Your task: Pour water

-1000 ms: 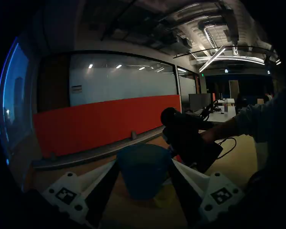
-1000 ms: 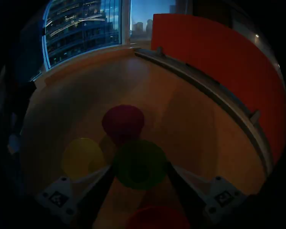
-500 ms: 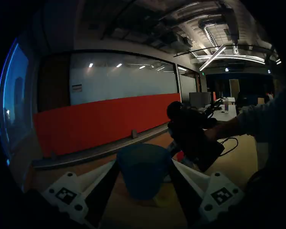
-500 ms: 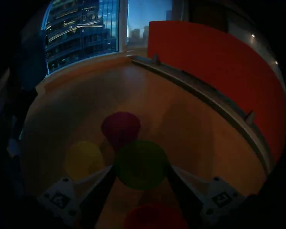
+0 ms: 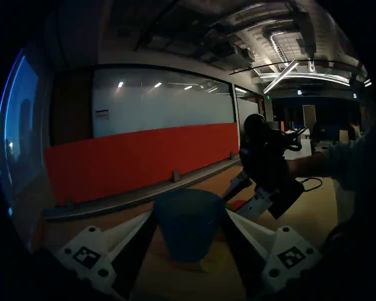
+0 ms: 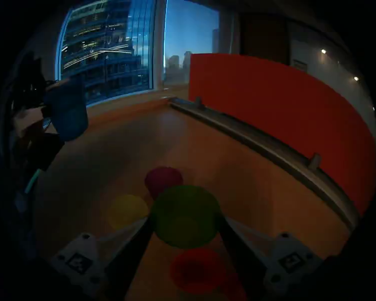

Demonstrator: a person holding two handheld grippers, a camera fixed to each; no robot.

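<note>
My left gripper (image 5: 188,216) is shut on a blue cup (image 5: 188,236), held upright above the wooden table (image 5: 308,213). In the right gripper view, my right gripper (image 6: 185,226) is shut on a green cup (image 6: 185,210) lifted over the table (image 6: 188,145). Below it stand a magenta cup (image 6: 163,179), a yellow cup (image 6: 128,210) and a red cup (image 6: 198,269). The right gripper (image 5: 248,193) and its dark body hang beyond the blue cup in the left gripper view, held by a sleeved arm (image 5: 338,160). The blue cup (image 6: 67,113) and left gripper show at the upper left of the right gripper view.
A red partition (image 5: 138,160) on a grey rail (image 6: 268,145) runs along the table's far side. Large windows (image 6: 108,55) lie past the table's end. A yellow cup (image 5: 214,263) sits just under the blue one. A black cable (image 5: 313,181) lies on the table.
The right gripper has risen and tipped upward with the green cup, so the table cups look smaller and lower. In the left gripper view it moved up and right. The blue cup stays held.
</note>
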